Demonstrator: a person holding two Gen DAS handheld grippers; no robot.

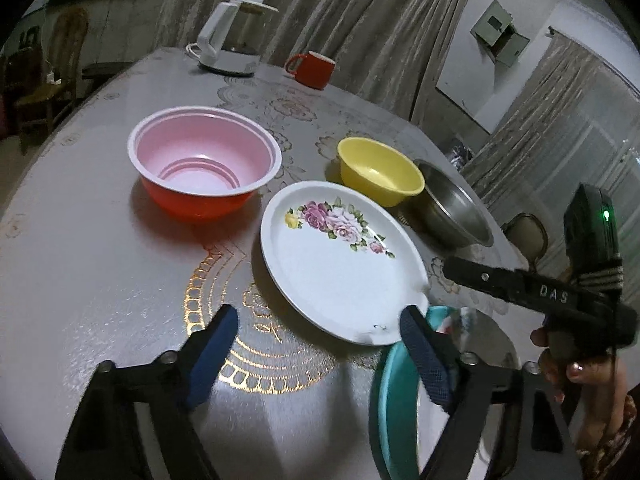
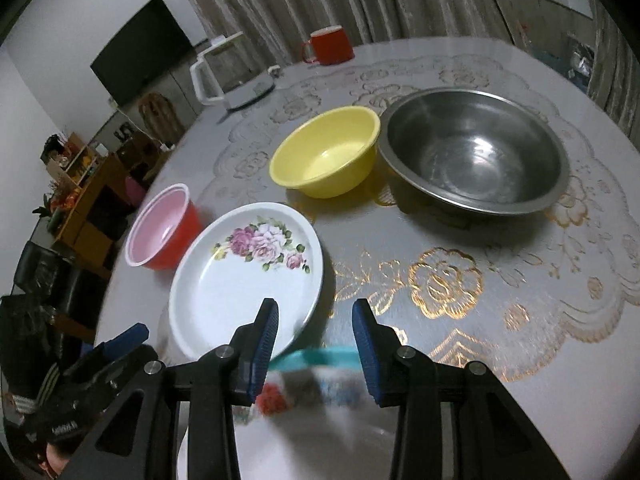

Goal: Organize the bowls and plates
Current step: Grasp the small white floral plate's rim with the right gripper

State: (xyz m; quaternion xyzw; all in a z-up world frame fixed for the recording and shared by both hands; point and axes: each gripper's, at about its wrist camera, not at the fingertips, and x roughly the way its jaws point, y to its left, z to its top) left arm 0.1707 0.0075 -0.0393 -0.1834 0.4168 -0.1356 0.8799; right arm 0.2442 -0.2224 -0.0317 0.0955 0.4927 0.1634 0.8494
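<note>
A white plate with roses (image 1: 340, 264) (image 2: 240, 280) lies flat on the table. My left gripper (image 1: 320, 316) stands open over its near rim, the right pad at that rim. A teal-rimmed patterned plate (image 1: 390, 400) (image 2: 320, 360) lies just nearer, partly under that pad. My right gripper (image 2: 315, 312) hovers above the teal plate with a moderate gap, and its pads touch nothing. It enters the left wrist view from the right (image 1: 452, 269), held by a hand. Beyond sit a red bowl with pink inside (image 1: 204, 160), a yellow bowl (image 2: 326, 152) and a steel bowl (image 2: 472, 152).
A white kettle (image 1: 232, 40) and a red mug (image 1: 314, 68) stand at the far side of the round table (image 1: 80, 260). Curtains hang behind. In the right wrist view, shelves and dark chairs stand beyond the table's left edge.
</note>
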